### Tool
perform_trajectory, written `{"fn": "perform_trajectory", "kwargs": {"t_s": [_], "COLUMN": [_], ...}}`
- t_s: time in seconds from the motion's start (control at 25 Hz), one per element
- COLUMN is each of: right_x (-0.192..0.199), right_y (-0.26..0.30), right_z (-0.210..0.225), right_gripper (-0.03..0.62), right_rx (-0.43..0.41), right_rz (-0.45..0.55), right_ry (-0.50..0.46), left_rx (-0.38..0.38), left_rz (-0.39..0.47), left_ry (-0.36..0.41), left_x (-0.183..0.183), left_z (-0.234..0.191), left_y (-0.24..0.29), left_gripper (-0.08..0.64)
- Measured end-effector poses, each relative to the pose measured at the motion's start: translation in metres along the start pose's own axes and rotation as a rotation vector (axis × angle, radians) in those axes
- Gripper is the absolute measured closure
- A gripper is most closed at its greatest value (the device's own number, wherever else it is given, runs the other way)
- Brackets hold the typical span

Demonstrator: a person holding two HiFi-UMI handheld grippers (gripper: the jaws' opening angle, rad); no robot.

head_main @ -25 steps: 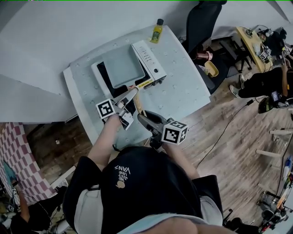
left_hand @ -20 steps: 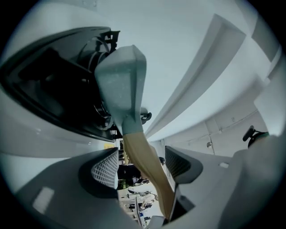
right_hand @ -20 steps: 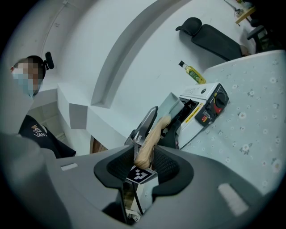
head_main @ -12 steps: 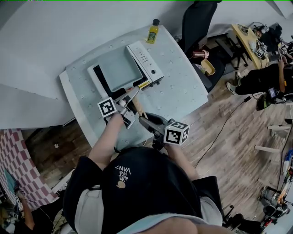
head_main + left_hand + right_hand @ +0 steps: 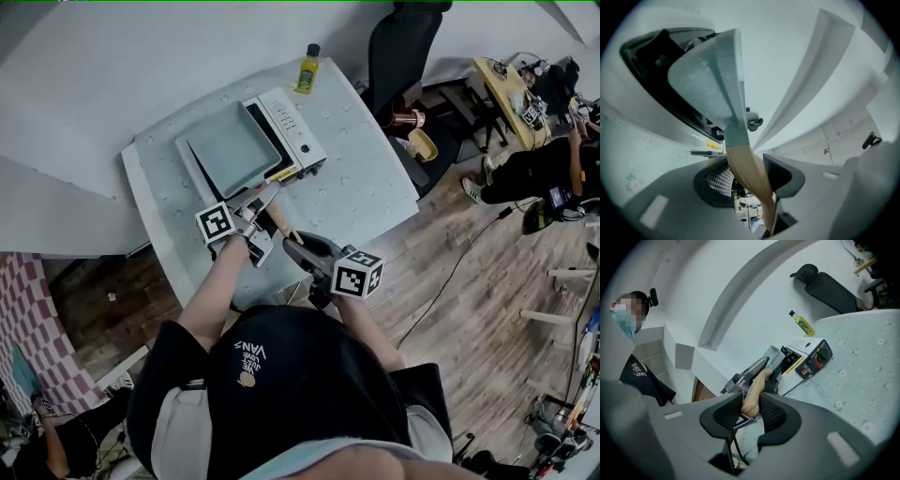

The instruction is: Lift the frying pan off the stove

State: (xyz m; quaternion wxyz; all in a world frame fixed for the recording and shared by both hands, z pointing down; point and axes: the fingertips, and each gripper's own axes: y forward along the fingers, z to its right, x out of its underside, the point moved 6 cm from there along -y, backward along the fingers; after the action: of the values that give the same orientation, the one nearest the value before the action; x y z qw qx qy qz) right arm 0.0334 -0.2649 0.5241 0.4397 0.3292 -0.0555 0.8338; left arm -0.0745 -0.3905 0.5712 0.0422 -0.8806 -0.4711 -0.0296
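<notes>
While the head view only shows both tools lined up on the wooden handle [image 5: 279, 223], the gripper views settle the grip. Left tongs [image 5: 747, 173] clamp the handle near the frying pan [image 5: 228, 147], and right tongs [image 5: 751, 411] clamp its free end. Both have just been closing on it. The pan is over the stove [image 5: 302, 141] on the worktop [image 5: 366, 187]. Only the right gripper view shows the stove's front knob [image 5: 823, 353]. Versus a second ago, the pan sits further from the control strip.

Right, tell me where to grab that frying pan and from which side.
Grip the wooden handle, coming from the table's near edge. It juts out past the stove that way and is narrow, while the frying pan itself is broad and flat.
</notes>
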Motion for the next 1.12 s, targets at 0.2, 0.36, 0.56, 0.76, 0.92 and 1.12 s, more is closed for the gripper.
{"fn": "perform_trajectory", "kwargs": {"t_s": [0.2,0.36,0.56,0.76,0.92,1.12], "right_x": [0.004,0.014,0.026,0.039,0.048,0.061], "right_y": [-0.027,-0.043,-0.069,-0.096,-0.120,-0.150], "right_z": [0.008,0.011,0.016,0.018,0.017,0.015], "right_gripper": [0.486,0.486,0.489,0.491,0.489,0.489], "right_rx": [-0.023,-0.064,-0.114,-0.154,-0.174,-0.195], "right_rz": [-0.025,-0.047,-0.075,-0.096,-0.107,-0.123], "right_ry": [0.000,0.029,0.070,0.079,0.080,0.079], "left_rx": [-0.026,-0.070,-0.103,-0.132,-0.147,-0.163], "left_rz": [0.033,0.068,0.072,0.075,0.081,0.099], "left_ry": [0.011,0.024,0.102,0.192,0.207,0.207], "left_x": [0.027,0.047,0.074,0.102,0.128,0.162], "left_z": [0.008,0.012,0.018,0.023,0.030,0.034], "left_y": [-0.002,-0.008,-0.010,-0.012,-0.013,-0.019], "left_gripper": [0.399,0.400,0.400,0.400,0.400,0.400]}}
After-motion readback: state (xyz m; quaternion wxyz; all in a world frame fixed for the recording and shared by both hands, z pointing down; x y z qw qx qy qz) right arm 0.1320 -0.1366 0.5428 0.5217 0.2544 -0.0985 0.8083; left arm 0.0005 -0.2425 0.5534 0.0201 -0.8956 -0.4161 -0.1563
